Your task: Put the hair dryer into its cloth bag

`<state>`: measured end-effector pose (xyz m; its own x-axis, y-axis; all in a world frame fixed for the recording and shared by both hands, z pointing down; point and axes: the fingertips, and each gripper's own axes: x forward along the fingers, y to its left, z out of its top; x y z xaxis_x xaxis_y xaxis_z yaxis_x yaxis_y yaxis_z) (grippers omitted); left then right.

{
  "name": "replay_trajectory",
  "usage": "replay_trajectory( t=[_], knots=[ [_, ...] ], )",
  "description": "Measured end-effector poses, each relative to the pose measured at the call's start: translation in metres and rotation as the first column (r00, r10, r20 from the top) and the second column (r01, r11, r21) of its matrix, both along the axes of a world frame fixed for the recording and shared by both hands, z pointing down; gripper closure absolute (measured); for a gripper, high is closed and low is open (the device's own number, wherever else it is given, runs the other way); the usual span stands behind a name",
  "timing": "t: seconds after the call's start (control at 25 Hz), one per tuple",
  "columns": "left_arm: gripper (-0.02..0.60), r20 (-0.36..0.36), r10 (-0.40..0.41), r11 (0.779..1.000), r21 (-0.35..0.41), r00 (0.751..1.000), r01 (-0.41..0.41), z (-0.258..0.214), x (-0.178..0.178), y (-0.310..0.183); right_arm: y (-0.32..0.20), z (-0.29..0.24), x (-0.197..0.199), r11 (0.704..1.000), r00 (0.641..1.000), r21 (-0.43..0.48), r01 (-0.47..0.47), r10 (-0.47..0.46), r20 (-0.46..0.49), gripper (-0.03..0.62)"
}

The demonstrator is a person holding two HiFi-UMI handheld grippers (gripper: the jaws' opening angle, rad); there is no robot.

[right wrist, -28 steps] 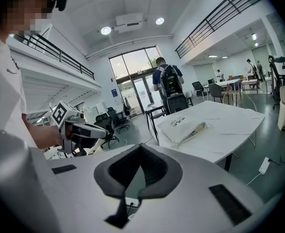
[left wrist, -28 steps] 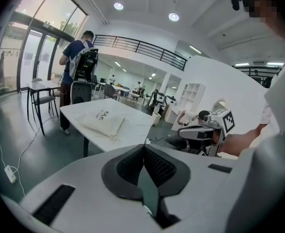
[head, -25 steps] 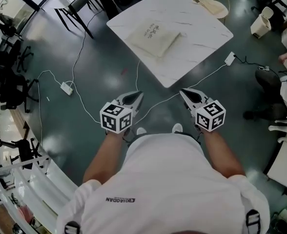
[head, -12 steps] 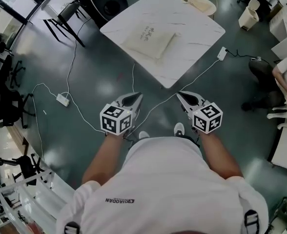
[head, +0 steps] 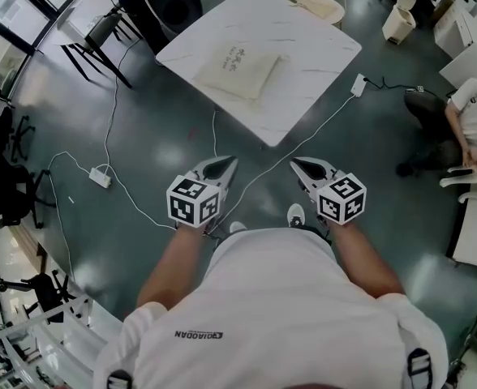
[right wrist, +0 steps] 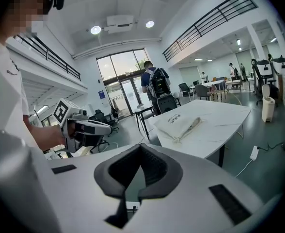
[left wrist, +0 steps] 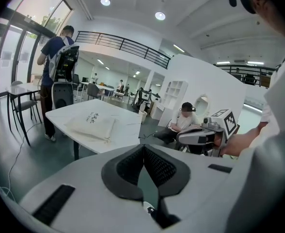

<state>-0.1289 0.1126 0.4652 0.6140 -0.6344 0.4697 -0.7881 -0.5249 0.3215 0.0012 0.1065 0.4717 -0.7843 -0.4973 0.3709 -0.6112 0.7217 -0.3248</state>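
A cream cloth bag (head: pixel 237 69) with dark print lies flat on the white marble table (head: pixel 320 55), well ahead of me. It also shows as the bag (left wrist: pixel 91 125) in the left gripper view and as the bag (right wrist: pixel 181 125) in the right gripper view. No hair dryer shows in any view. My left gripper (head: pixel 222 162) and right gripper (head: pixel 297 164) hang side by side over the floor, short of the table's near corner. Both are shut with nothing between the jaws (left wrist: pixel 143 148) (right wrist: pixel 141 148).
A white cable runs across the grey floor between a power strip (head: pixel 100 177) and an adapter (head: pixel 358 85). A black chair (head: pixel 92 35) stands left of the table. A person with a backpack (left wrist: pixel 60 62) stands at its far side. Another person (head: pixel 474 112) sits at the right.
The table and bag have slid left and slightly nearer in the head view as I step toward them. Both grippers stay shut and empty; the right one has drifted a little left.
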Motion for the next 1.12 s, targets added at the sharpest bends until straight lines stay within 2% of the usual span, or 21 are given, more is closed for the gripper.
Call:
replay_trajectory(
  t=[0.36,1.12],
  knots=[
    [0.552,-0.018,-0.016,1.000,0.017,1.000,0.016,-0.0059,0.0066,0.0009,0.0052,-0.0050,0.0022,1.000,1.000,0.010,0.026,-0.026,-0.013,0.572],
    [0.552,-0.012,-0.020,1.000,0.013,1.000,0.020,-0.0044,0.0090,0.0048,0.0073,-0.0012,0.0064,1.000,1.000,0.005,0.022,-0.022,-0.008,0.572]
  ],
)
